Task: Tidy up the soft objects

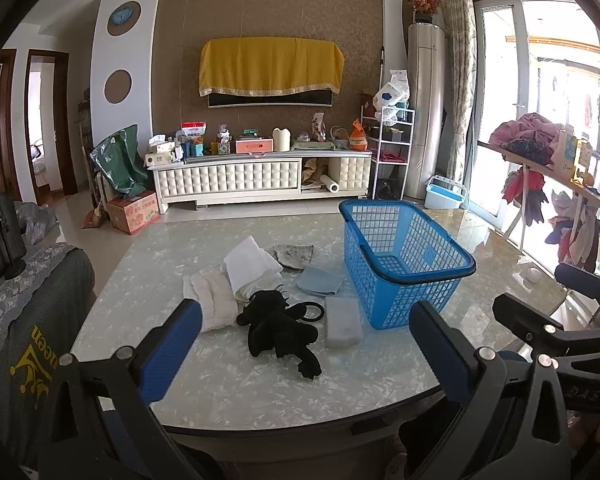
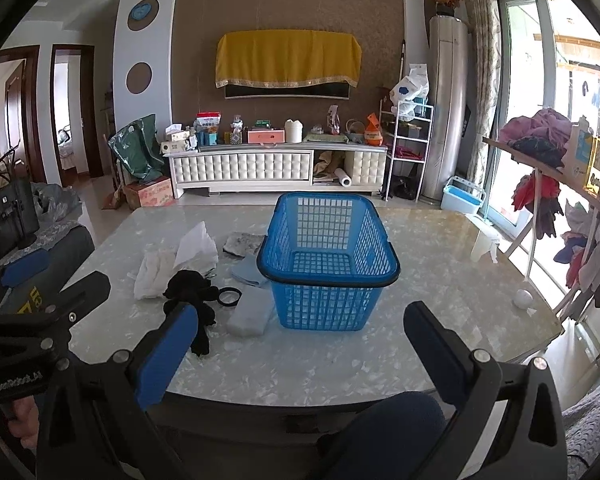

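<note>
A blue plastic basket (image 1: 404,264) (image 2: 328,260) stands empty on the marble table (image 1: 228,376) (image 2: 312,368). Left of it lie soft items: a black plush toy (image 1: 280,332) (image 2: 190,292), white folded cloths (image 1: 252,268) (image 2: 196,246), a fluffy white cloth (image 1: 212,300) (image 2: 152,272), a light blue cloth (image 1: 320,280) (image 2: 246,272), a grey patterned cloth (image 1: 294,256) (image 2: 242,244) and a pale grey sponge-like pad (image 1: 342,322) (image 2: 250,314). My left gripper (image 1: 306,344) is open and empty near the table's front edge, before the plush toy. My right gripper (image 2: 300,344) is open and empty, in front of the basket.
A small white ball (image 1: 534,276) (image 2: 523,299) lies at the table's right side. A black ring (image 2: 229,296) lies by the plush toy. A grey sofa (image 1: 24,308) stands at left, a clothes-laden rack (image 2: 560,184) at right, a TV cabinet (image 1: 260,176) beyond.
</note>
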Demonstrator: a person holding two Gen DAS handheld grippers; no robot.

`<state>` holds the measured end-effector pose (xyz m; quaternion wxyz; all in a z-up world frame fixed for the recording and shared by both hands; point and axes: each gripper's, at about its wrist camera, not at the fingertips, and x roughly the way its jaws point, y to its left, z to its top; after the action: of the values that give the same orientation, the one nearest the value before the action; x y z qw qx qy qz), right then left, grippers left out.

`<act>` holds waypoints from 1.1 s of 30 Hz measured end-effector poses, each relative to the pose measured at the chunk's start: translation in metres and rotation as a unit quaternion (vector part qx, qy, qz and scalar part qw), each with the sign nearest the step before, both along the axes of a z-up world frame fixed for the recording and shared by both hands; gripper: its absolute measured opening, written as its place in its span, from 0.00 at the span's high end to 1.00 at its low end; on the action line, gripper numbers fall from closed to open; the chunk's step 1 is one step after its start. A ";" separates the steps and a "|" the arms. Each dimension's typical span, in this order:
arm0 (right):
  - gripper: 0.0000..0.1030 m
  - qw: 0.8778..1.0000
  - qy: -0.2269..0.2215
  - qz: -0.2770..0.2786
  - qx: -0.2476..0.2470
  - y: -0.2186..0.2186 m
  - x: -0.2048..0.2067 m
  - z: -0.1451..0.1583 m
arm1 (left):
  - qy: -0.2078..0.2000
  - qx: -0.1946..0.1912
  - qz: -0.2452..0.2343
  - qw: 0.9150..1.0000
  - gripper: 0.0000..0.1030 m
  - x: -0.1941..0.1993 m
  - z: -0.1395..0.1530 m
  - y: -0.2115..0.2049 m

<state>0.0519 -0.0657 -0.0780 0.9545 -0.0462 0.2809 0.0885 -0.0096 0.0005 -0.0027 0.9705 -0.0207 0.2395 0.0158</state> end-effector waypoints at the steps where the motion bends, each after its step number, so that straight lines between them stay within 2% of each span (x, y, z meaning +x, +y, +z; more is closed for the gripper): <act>1: 0.00 1.000 0.000 0.001 -0.001 0.000 0.000 0.000 | 0.000 0.000 0.000 1.000 0.00 0.000 0.000 0.000; 16: 0.00 1.000 0.007 -0.003 0.006 0.001 0.008 0.003 | 0.013 -0.005 0.005 1.000 0.00 0.011 0.000 0.004; 25: 0.00 1.000 0.007 0.002 0.026 -0.004 0.027 0.009 | 0.025 -0.005 -0.005 1.000 0.00 0.039 0.014 0.001; 33: 0.00 1.000 0.016 0.014 0.013 -0.002 0.059 0.017 | 0.050 0.002 -0.033 0.998 0.00 0.073 0.027 0.002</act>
<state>0.1109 -0.0680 -0.0611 0.9491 -0.0361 0.2944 0.1063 0.0635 0.0020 0.0239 0.9575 -0.0099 0.2879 -0.0143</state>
